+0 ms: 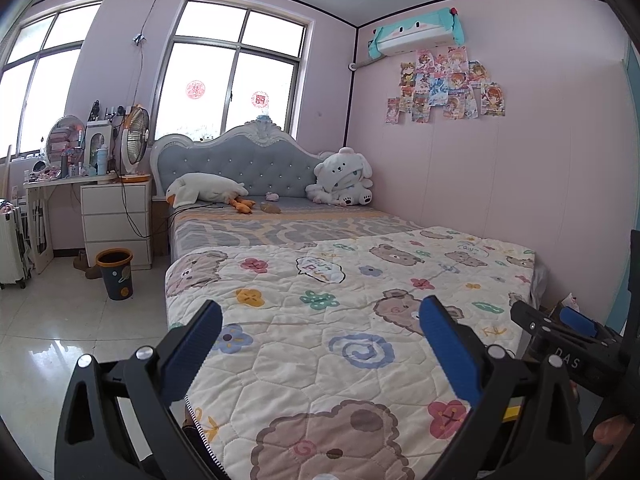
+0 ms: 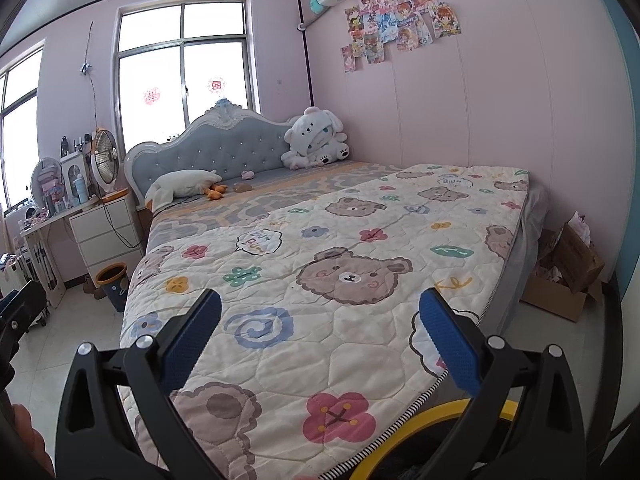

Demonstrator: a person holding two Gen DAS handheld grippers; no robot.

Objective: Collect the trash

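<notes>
In the left wrist view the left claw (image 1: 320, 336) is hanging open and empty over the bed (image 1: 360, 320), the trash bin (image 1: 115, 274) standing far left on the floor, while in the right wrist view the right claw (image 2: 320, 334) is gaping empty, farther from that bin (image 2: 113, 286), no loose trash or readable label showing.

One bed (image 1: 304, 236) holds two plush toys; beside it, one waste bin (image 1: 115, 274), one fan (image 1: 135, 140), two windows.
</notes>
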